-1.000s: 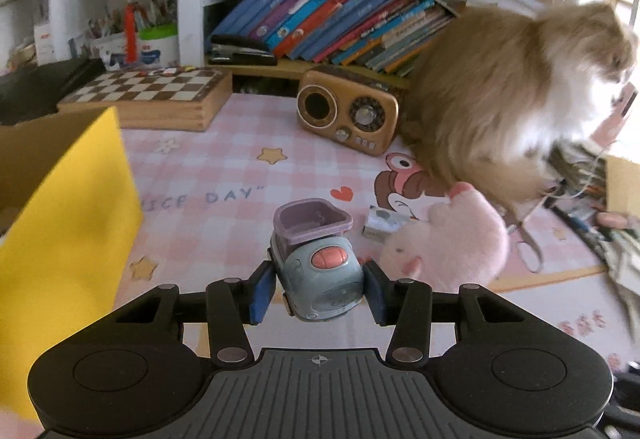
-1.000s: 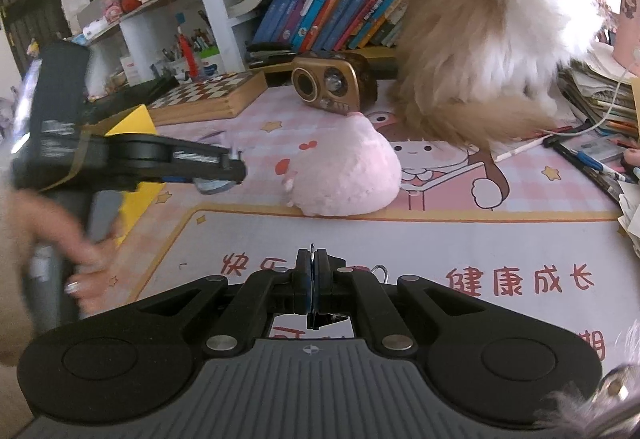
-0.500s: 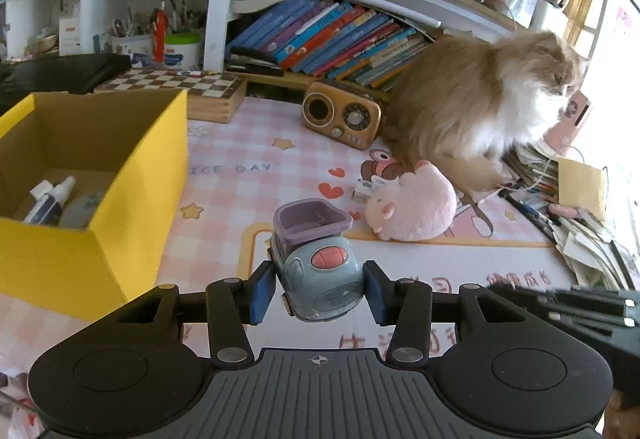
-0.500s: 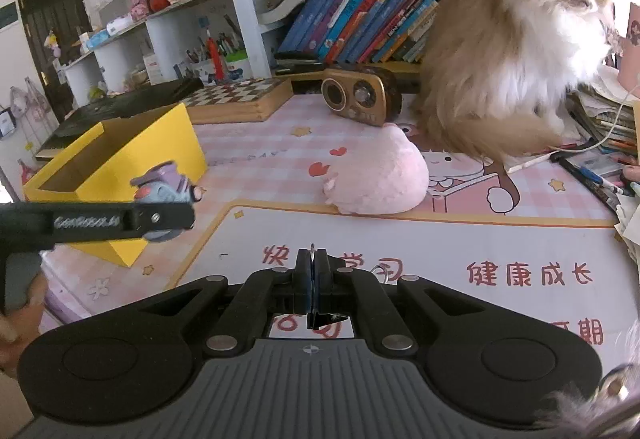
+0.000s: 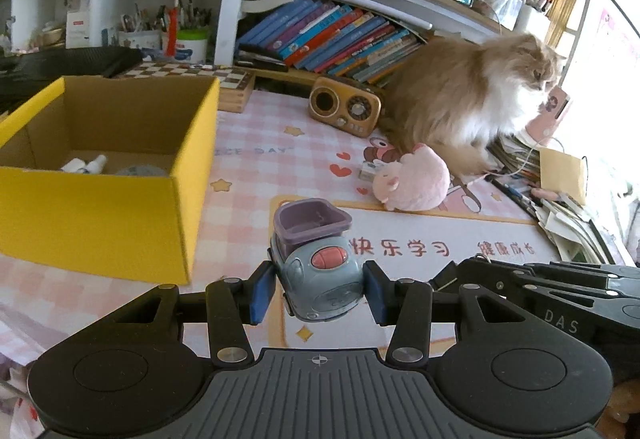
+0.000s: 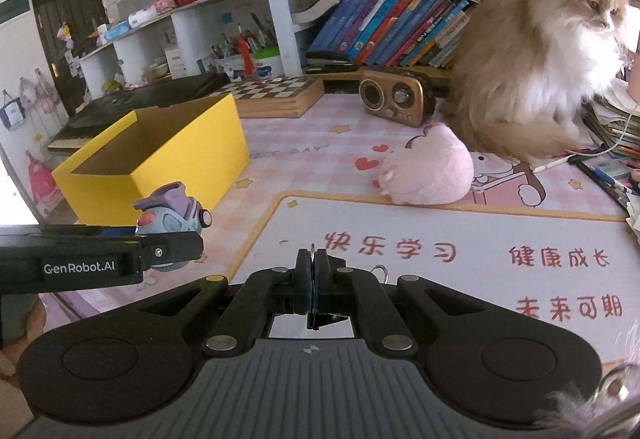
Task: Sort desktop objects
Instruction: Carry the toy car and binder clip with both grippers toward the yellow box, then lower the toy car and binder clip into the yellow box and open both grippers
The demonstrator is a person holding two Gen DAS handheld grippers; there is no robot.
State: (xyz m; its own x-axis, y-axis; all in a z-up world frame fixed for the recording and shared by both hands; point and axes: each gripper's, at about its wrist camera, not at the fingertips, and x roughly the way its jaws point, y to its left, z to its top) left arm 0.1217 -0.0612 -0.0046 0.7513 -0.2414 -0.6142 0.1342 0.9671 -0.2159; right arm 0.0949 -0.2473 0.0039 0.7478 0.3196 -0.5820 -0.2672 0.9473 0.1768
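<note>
Two grippers: left gripper (image 5: 319,289) clamps toy truck (image 5: 316,263) by its sides, lifted at lower centre, likely bound for yellow box (image 5: 100,207) at left. Right gripper (image 6: 312,271) clenched, empty. Pink plush (image 5: 412,181) unsorted mid-frame by cat (image 5: 460,107).

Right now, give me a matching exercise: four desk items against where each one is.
Things:
1. toy truck
2. plush
3. radio
4. small bottle

Places:
A. inside the yellow box
B. between the left gripper pads
C. on the mat by the cat
D. in front of the books

Pairs: 1-B, 2-C, 3-D, 4-A
</note>
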